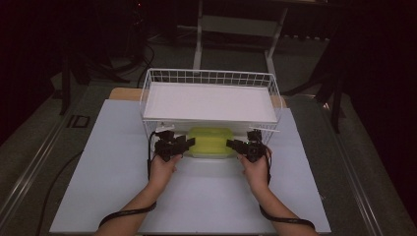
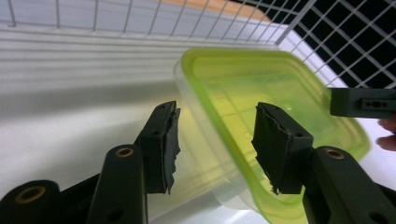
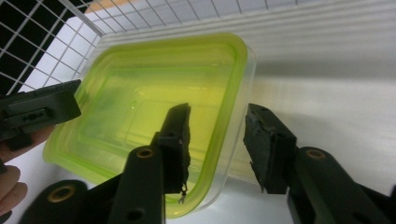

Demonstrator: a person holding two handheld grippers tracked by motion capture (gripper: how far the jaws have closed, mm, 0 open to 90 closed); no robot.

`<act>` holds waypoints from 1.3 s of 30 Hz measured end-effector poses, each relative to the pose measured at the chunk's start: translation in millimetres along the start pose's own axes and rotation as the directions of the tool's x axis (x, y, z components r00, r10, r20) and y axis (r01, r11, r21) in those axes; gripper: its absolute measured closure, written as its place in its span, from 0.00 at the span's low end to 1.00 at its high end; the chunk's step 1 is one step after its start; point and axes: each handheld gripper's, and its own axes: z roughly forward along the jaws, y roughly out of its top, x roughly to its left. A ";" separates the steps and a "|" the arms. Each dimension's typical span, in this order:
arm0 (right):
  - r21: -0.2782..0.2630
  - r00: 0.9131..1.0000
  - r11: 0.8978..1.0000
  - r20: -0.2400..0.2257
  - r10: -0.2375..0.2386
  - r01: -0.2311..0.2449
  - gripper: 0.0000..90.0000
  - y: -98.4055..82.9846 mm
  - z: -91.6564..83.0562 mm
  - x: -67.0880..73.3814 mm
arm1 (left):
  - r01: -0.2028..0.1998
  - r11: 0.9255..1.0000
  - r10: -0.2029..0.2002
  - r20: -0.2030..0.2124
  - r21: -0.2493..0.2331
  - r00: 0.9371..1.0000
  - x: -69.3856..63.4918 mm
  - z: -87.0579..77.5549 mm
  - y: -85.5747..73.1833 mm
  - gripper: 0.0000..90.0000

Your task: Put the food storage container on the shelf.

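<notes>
Item: green-lidded clear container (image 1: 211,141), lying flat on the white desk (image 1: 118,162) under the shelf of a white wire basket (image 1: 211,78), at its open front.

Left claw (image 1: 189,141): at the container's left end, jaws parted and straddling the lid's rim; pads (image 2: 170,140) stand clear of the plastic, released.

Right claw (image 1: 232,143): at the right end, jaws likewise parted about the rim, one pad (image 3: 180,140) over the lid, not pressing; released.
</notes>
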 end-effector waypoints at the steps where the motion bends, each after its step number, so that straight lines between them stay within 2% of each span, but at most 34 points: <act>1: -0.003 1.000 1.000 0.006 -0.010 0.010 0.64 -0.2 -1.9 1.0 | -0.007 1.000 0.007 0.002 0.001 1.000 -0.6 -1.6 -0.1 0.56; 4: -0.003 1.000 1.000 0.003 -0.020 0.020 0.60 -0.7 -6.0 3.0 | -0.029 1.000 0.029 0.016 -0.001 0.999 -2.1 -5.7 -0.8 0.52; 5: -0.013 0.999 0.999 0.005 -0.042 0.042 0.58 -2.0 -11.5 5.0 | -0.046 0.999 0.046 0.013 -0.005 0.999 -3.5 -7.6 -1.5 0.48; 6: -0.013 0.999 0.999 0.005 -0.042 0.042 0.58 -2.0 -11.5 5.0 | -0.043 0.999 0.043 0.028 -0.010 0.999 -4.8 -9.9 -2.4 0.48; 7: -0.019 0.998 0.998 -0.001 -0.065 0.065 0.58 -3.3 -17.6 8.4 | -0.046 0.999 0.047 0.040 -0.011 0.998 -7.9 -16.3 -3.6 0.45; 8: -0.019 0.998 0.998 -0.001 -0.065 0.065 0.58 -3.3 -17.6 8.4 | -0.046 0.999 0.047 0.040 -0.011 0.998 -7.9 -16.3 -3.6 0.43; 9: -0.025 0.996 0.996 -0.007 -0.084 0.084 0.58 -4.9 -23.7 12.8 | -0.064 0.998 0.065 0.055 -0.012 0.996 -9.6 -20.0 -4.7 0.38; 10: -0.025 0.996 0.996 -0.007 -0.084 0.084 0.58 -4.9 -23.7 12.8 | -0.086 0.996 0.087 0.078 -0.020 0.993 -10.0 -23.8 -5.3 0.38; 11: -0.027 0.994 0.994 -0.019 -0.106 0.105 0.58 -7.1 -30.0 18.5 | -0.114 0.993 0.117 0.097 -0.033 0.988 -13.4 -31.9 -7.3 0.37; 12: -0.030 0.993 0.993 -0.024 -0.116 0.115 0.58 -8.8 -33.2 21.8 | -0.114 0.993 0.117 0.097 -0.033 0.988 -13.4 -31.9 -7.3 0.35; 13: -0.031 0.992 0.992 -0.030 -0.124 0.123 0.58 -11.0 -35.9 25.2 | -0.139 0.989 0.143 0.125 -0.041 0.982 -17.0 -38.6 -10.4 0.30; 16: -0.014 0.987 0.989 -0.059 -0.148 0.148 0.60 -21.3 -40.3 35.4 | -0.151 0.988 0.155 0.156 -0.037 0.976 -20.5 -44.5 -16.3 0.24; 17: -0.007 0.986 0.988 -0.061 -0.155 0.155 0.63 -24.2 -40.7 37.8 | -0.171 0.984 0.177 0.178 -0.051 0.968 -22.6 -48.2 -23.1 0.18; 18: 0.003 0.984 0.986 -0.064 -0.165 0.166 0.64 -27.9 -41.1 40.8 | -0.171 0.984 0.177 0.178 -0.051 0.968 -22.6 -48.2 -23.1 0.17; 19: 0.007 0.983 0.985 -0.070 -0.172 0.173 0.67 -31.4 -41.2 43.4 | -0.181 0.982 0.190 0.187 -0.062 0.964 -24.3 -53.1 -29.7 0.17; 20: 0.012 0.981 0.984 -0.069 -0.179 0.180 0.71 -34.6 -41.5 46.1 | -0.180 0.982 0.189 0.196 -0.065 0.962 -24.5 -55.6 -32.1 0.15; 23: 0.023 0.978 0.980 -0.067 -0.198 0.200 0.77 -40.8 -39.8 51.0 | -0.168 0.984 0.178 0.207 -0.066 0.962 -24.9 -61.3 -36.6 0.09; 24: 0.033 0.978 0.979 -0.065 -0.198 0.201 0.88 -45.5 -36.8 54.0 | -0.169 0.983 0.179 0.208 -0.064 0.962 -25.1 -66.1 -39.9 0.09; 25: 0.039 0.977 0.978 -0.063 -0.201 0.204 0.91 -47.0 -35.3 54.8 | -0.175 0.982 0.185 0.202 -0.066 0.962 -25.1 -69.2 -41.8 0.08; 27: 0.053 0.976 0.976 -0.063 -0.209 0.212 0.98 -50.0 -29.5 56.5 | -0.186 0.980 0.198 0.190 -0.075 0.962 -25.3 -72.1 -43.9 0.01; 28: 0.060 0.977 0.976 -0.062 -0.205 0.209 1.00 -51.4 -25.1 57.1 | -0.204 0.975 0.217 0.169 -0.091 0.961 -24.7 -76.9 -47.8 0.01; 29: 0.067 0.978 0.977 -0.063 -0.198 0.202 1.00 -51.9 -22.2 57.0 | -0.204 0.975 0.217 0.169 -0.091 0.961 -24.7 -76.9 -47.8 0.01; 32: 0.083 0.980 0.977 -0.058 -0.190 0.195 1.00 -54.0 -9.8 57.7 | -0.203 0.975 0.215 0.140 -0.096 0.967 -20.4 -79.9 -55.8 0.01; 33: 0.088 0.979 0.976 -0.059 -0.194 0.199 1.00 -54.8 -5.3 58.5 | -0.203 0.975 0.215 0.140 -0.096 0.967 -20.4 -79.9 -55.8 0.01; 34: 0.092 0.977 0.973 -0.054 -0.206 0.211 1.00 -55.9 -0.2 60.4 | -0.216 0.971 0.227 0.123 -0.098 0.966 -18.9 -79.3 -58.8 0.01; 39: 0.083 0.970 0.966 -0.035 -0.242 0.244 1.00 -54.7 15.1 66.8 | -0.216 0.969 0.228 0.099 -0.117 0.969 -18.9 -79.9 -61.4 0.00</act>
